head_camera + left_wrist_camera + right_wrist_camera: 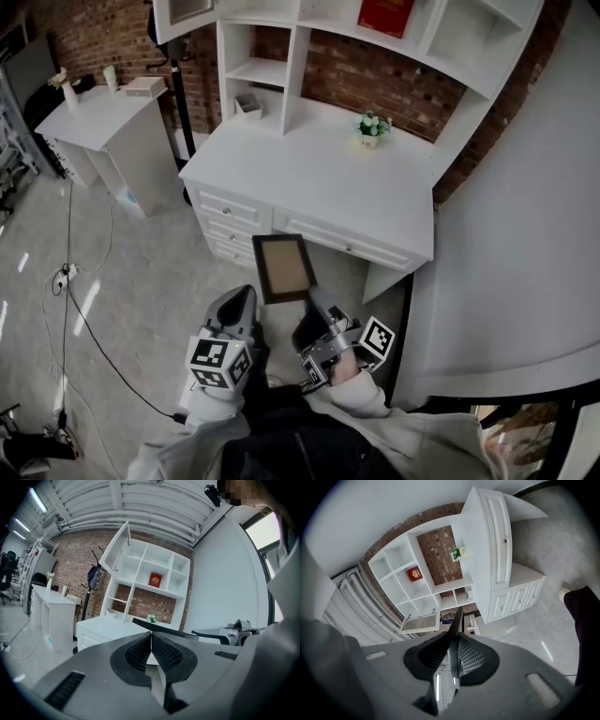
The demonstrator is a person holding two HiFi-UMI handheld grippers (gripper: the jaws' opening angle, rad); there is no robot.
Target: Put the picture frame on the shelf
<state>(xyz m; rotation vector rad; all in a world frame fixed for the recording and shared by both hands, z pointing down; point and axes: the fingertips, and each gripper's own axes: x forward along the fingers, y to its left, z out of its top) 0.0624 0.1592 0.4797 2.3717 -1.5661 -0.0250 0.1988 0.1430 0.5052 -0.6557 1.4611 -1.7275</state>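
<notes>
Before desk (328, 178) | right gripper (315, 302) pinching picture frame (283, 267) | left gripper (241, 298) pressed together

Illumination was cool, even, moderately bright. Long ceiling strip lights (37, 501) and tall window (273, 532) glared white. Soft shadows filled white wooden shelf unit (140, 564). Gripper views showed fisheye bending, black vignetted corners.

A pot of white flowers (371, 128) sits at the far side of the white desk (309, 183). Far left stands a white cabinet (105, 124); a black cable (94, 341) trails over the near floor (155, 281).
</notes>
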